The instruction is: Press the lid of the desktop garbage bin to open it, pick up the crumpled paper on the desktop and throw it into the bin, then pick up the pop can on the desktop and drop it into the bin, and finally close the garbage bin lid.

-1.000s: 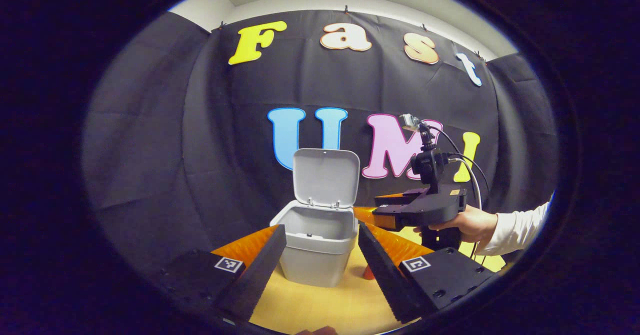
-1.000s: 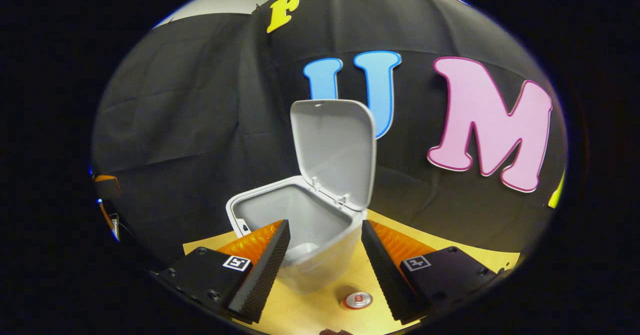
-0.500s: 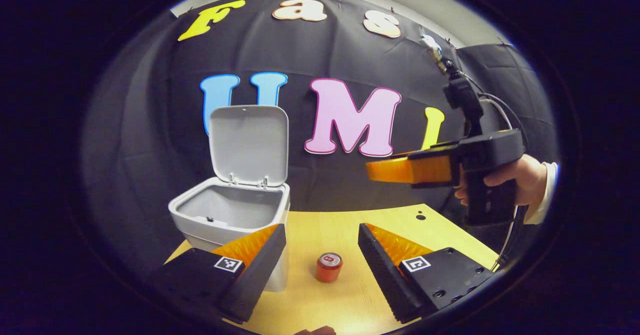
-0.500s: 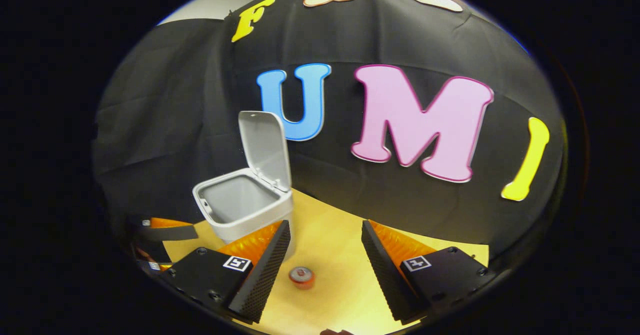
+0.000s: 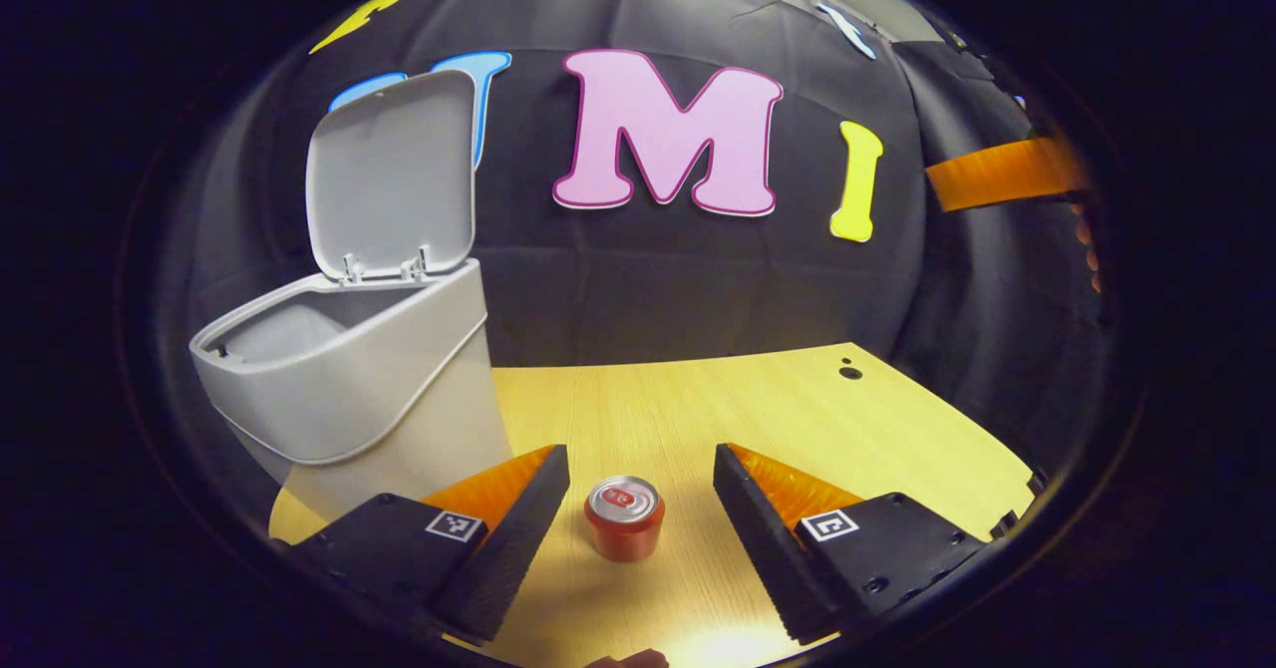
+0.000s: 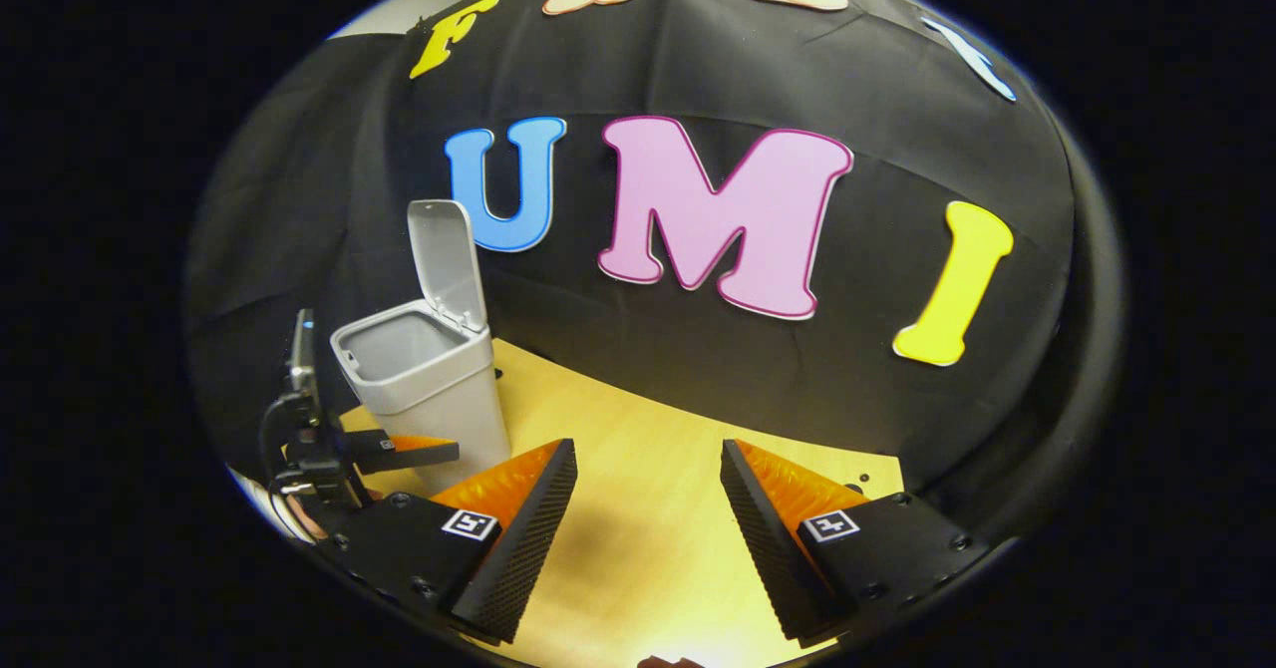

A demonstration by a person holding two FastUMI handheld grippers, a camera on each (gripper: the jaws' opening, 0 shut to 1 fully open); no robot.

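Straddling the upright pop can (image 5: 624, 518) right of the open bin (image 5: 344, 364), my left tongs (image 5: 638, 508) gape empty; closing off-centre could topple it, while right tongs (image 6: 646, 513) idle, spread, empty.

A pale wooden counter (image 5: 758, 419) stretched ahead of the tool, with a small dark hole (image 5: 850, 373) near its far right corner. Behind it hung the black cloth wall (image 5: 648, 279), creased in places. From the other tool's side the same counter (image 6: 648, 508) ran forward to that cloth (image 6: 698, 369), with two small holes (image 6: 863, 477) by its far edge.
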